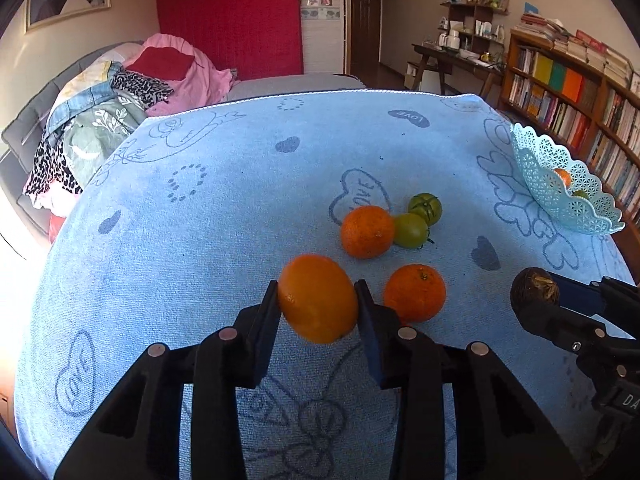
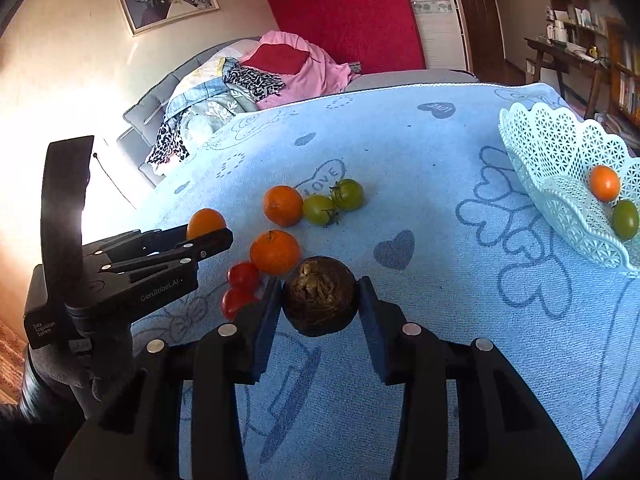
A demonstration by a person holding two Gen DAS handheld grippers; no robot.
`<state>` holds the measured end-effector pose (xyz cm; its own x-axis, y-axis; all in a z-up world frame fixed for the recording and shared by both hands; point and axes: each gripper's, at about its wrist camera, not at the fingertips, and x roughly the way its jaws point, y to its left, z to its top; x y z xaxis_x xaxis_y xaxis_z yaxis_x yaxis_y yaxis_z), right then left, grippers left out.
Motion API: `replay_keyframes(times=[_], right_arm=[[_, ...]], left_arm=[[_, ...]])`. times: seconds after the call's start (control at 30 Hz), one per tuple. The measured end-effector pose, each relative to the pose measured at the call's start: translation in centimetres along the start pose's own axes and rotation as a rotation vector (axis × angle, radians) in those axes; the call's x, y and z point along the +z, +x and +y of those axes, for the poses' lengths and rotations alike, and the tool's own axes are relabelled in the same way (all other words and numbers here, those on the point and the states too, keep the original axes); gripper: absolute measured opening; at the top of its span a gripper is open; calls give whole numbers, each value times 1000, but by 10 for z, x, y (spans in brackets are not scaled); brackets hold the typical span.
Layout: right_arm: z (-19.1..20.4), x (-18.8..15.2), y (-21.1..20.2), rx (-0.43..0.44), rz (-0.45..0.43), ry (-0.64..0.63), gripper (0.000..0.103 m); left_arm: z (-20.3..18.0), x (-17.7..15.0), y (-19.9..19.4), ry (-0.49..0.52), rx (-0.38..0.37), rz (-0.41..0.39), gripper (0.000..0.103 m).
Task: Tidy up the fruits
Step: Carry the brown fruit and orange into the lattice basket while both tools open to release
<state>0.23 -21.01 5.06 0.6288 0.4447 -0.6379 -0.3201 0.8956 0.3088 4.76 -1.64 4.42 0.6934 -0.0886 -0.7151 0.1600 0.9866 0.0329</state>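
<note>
My left gripper (image 1: 318, 294) is shut on a yellow-orange fruit (image 1: 318, 298), held just above the blue cloth (image 1: 200, 240). My right gripper (image 2: 320, 294) is shut on a dark brown round fruit (image 2: 320, 296); in the left wrist view that brown fruit (image 1: 534, 286) shows at the right edge. On the cloth lie two oranges (image 2: 283, 205) (image 2: 275, 251), two green tomatoes (image 2: 319, 209) (image 2: 348, 194) and two red tomatoes (image 2: 243, 275) (image 2: 234, 302). The white lattice basket (image 2: 560, 152) at the right holds an orange tomato (image 2: 604, 183) and a green one (image 2: 625, 219).
Behind the table stands a grey sofa with piled clothes (image 2: 240, 80) and a red panel (image 2: 344, 12). A bookshelf (image 1: 568, 96) and a desk (image 1: 452, 60) stand at the far right. A gloved hand (image 2: 56, 376) holds the left gripper's body (image 2: 120, 276).
</note>
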Motion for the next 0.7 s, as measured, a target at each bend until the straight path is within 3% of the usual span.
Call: replay_keyframes(times=[0.7], right_arm=[[-68, 31, -78, -141, -214, 147, 40]], left_arm=[[-86, 40, -21, 184, 6, -143, 37]])
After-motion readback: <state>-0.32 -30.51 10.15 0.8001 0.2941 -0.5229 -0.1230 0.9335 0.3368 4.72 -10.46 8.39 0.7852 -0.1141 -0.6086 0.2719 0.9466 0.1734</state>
